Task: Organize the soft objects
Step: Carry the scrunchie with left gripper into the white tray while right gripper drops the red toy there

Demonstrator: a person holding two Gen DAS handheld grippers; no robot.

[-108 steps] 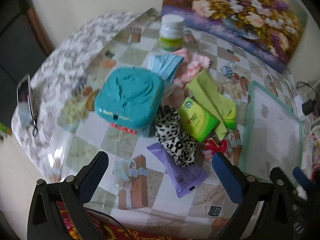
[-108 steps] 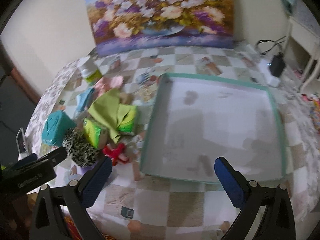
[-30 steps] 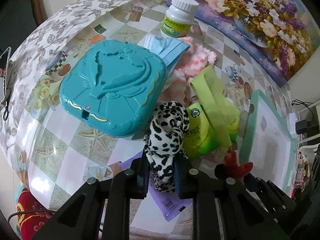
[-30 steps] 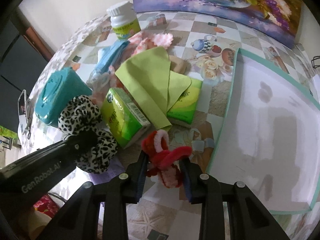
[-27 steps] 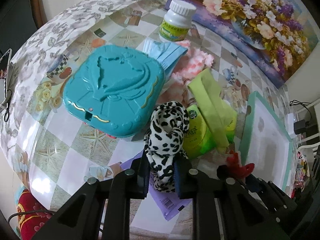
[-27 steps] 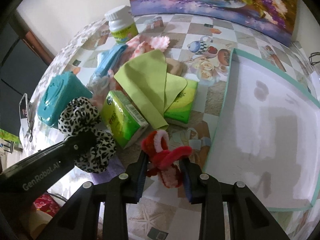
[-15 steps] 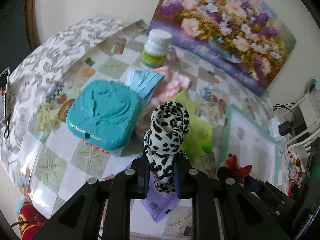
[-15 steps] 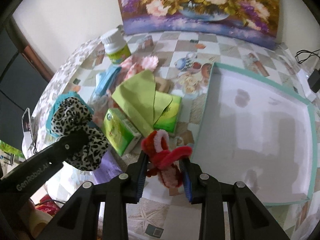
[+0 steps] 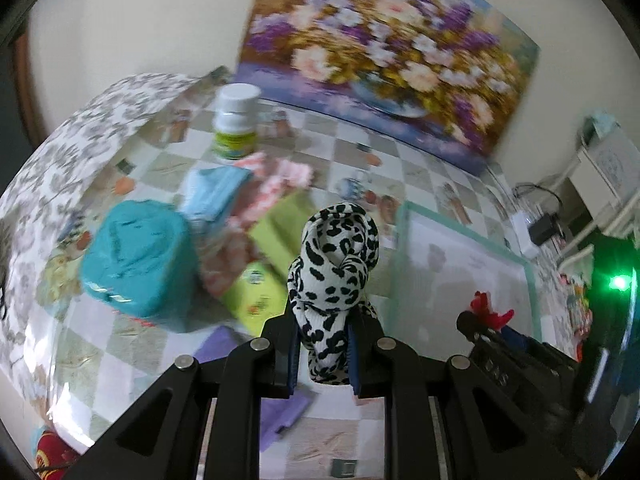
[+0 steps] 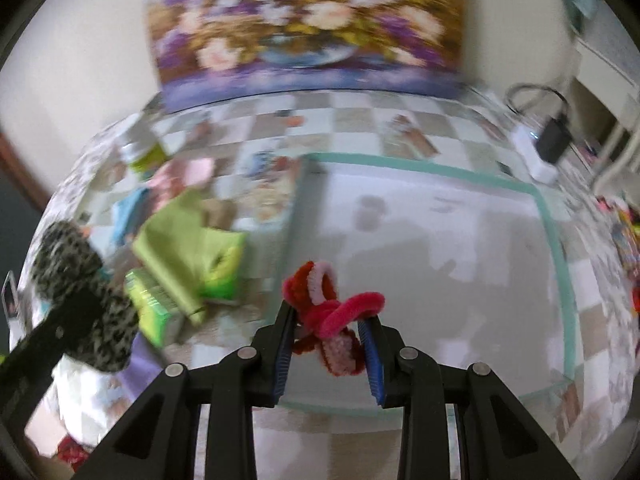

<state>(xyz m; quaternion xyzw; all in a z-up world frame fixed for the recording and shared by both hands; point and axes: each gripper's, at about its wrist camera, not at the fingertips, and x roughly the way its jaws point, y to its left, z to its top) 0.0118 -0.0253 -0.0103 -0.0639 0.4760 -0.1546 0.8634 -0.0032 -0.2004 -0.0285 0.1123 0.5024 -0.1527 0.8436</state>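
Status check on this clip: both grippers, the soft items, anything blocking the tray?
Left gripper shut on leopard scrunchie, lifted. Right gripper shut on red scrunchie, at near edge of tray. Nothing in the way.

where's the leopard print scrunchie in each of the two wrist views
Left wrist view: the leopard print scrunchie stands at centre frame, clamped between the left gripper fingers.
Right wrist view: the same scrunchie sits at the far left edge, blurred, on the tip of the left gripper that reaches in from the lower left.
Shared landmark: the teal-rimmed tray, right of the scrunchie in both.
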